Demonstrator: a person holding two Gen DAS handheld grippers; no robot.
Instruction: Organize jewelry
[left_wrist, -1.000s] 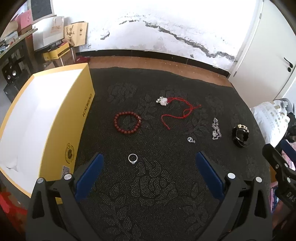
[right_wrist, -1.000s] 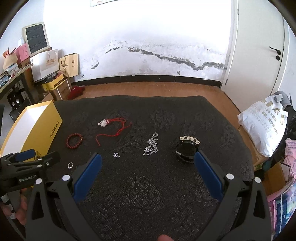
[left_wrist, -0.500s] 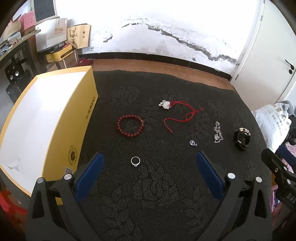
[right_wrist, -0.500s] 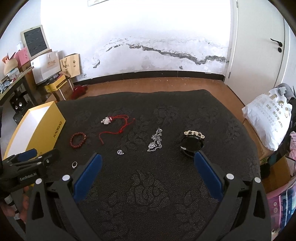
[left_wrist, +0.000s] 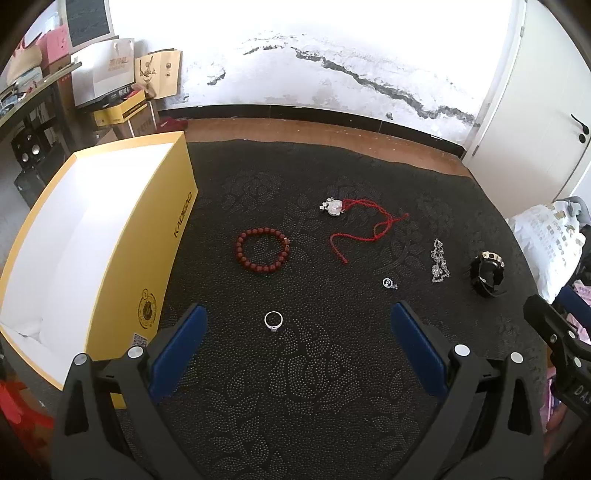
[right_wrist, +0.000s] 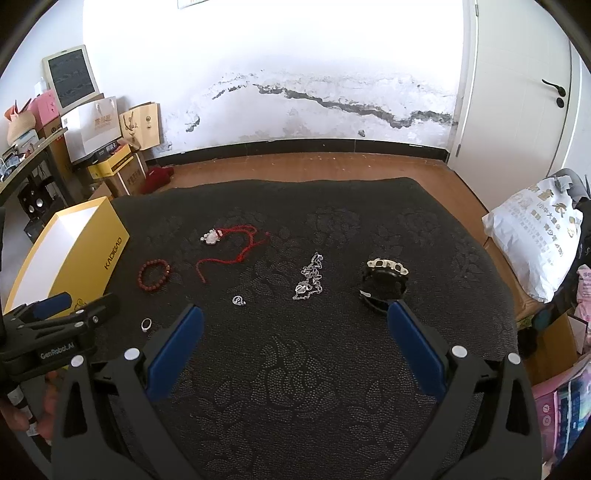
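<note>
Left wrist view: left tongs (left_wrist: 295, 332), spread wide, empty, hovering over a black patterned cloth (left_wrist: 295, 406) covering the tabletop. Items on the cloth, none touching another:
- ring (left_wrist: 273, 319), silver, between the tong tips, toward the near edge.
- bead bracelet (left_wrist: 262, 250), dark red, beyond the ring, near the box.
- red cord (left_wrist: 369, 229) with a pale pendant (left_wrist: 333, 206), mid-cloth.
- small charm (left_wrist: 388, 283), silver, just beyond the right tong tip.
- silver chain (left_wrist: 439, 260), heaped, toward the right edge.
- black band (left_wrist: 487, 269) with a pale clasp, nearest the right edge.
- yellow box (left_wrist: 147, 258), open, white inside, at the left edge.

Right wrist view: right tongs (right_wrist: 295, 334), spread wide, empty, above the near half of the cloth. The black band lies just beyond the right tip; chain and charm sit between the tips, farther off. Left tongs appear at lower left, a hand (right_wrist: 14, 410) gripping the handle.
</note>
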